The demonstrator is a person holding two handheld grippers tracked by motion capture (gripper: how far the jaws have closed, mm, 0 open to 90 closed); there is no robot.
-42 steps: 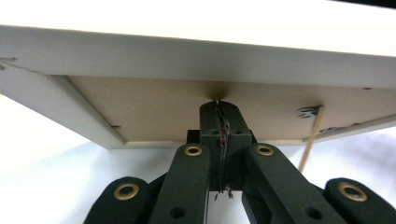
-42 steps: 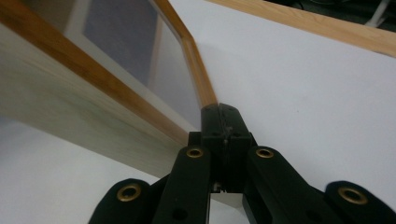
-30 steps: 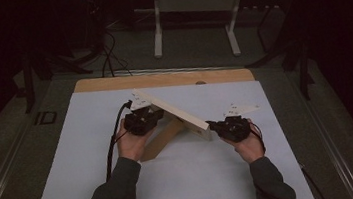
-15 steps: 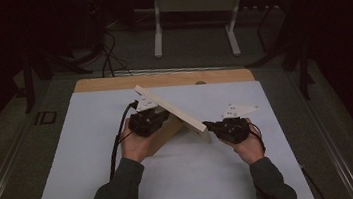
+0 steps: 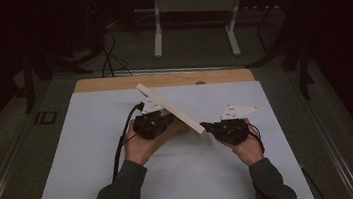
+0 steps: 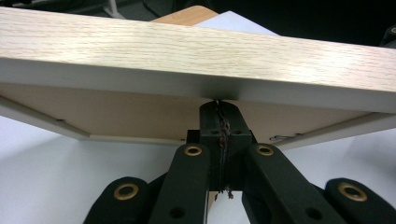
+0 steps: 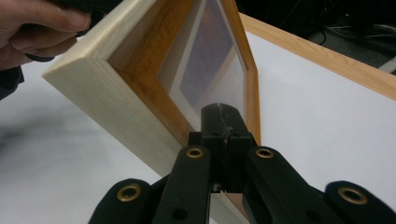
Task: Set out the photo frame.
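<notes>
We prop the pale wooden picture frame [image 5: 170, 109] tilted on the white tabletop [image 5: 70, 157], left gripper [image 6: 219, 122] and right gripper [image 7: 221, 122] bracing it, jaws pressed together.

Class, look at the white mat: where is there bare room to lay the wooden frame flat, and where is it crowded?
Bare mat lies left of the left gripper, bordered by the mat's left edge. More lies right of the right gripper, and a strip runs between the frame and the wooden board at the far edge. The middle is crowded: both grippers, shut, prop the tilted frame there.
</notes>
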